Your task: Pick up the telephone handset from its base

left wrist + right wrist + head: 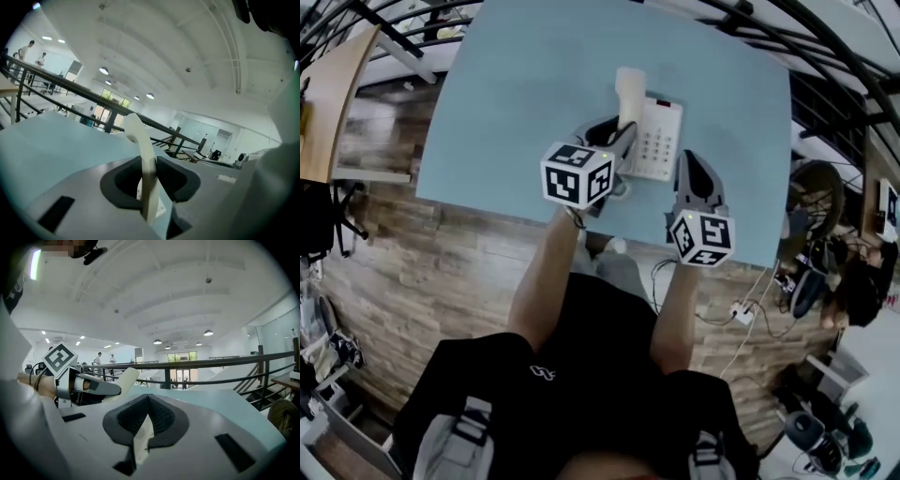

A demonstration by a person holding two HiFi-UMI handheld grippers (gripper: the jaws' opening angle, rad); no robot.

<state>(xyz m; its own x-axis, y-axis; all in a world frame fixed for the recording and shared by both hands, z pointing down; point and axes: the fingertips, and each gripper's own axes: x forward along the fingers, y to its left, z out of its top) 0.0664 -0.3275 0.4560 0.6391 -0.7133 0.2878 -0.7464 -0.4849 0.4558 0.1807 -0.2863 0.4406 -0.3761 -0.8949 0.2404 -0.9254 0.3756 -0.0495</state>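
Left gripper point(623, 133) point(150, 183): pinching the cream handset point(628, 92) point(139, 140), which stands upright.
Handset: raised over the left side of the white base point(662, 141).
Right gripper point(691, 167) point(147, 401): jaws pressed together, empty, just right of the base.
Table point(525, 94): pale blue; the base sits by the near edge, with bare surface to the left and far.
Railing point(211, 363): beyond the far edge.

The cream-white telephone handset point(629, 94) is lifted off its base and tilted close to upright, its lower part clamped in the left hand-held gripper point(619, 141). The white base point(658, 141) lies flat, keypad up, on the light-blue desk point(506, 112), close to the near edge and right of the middle.
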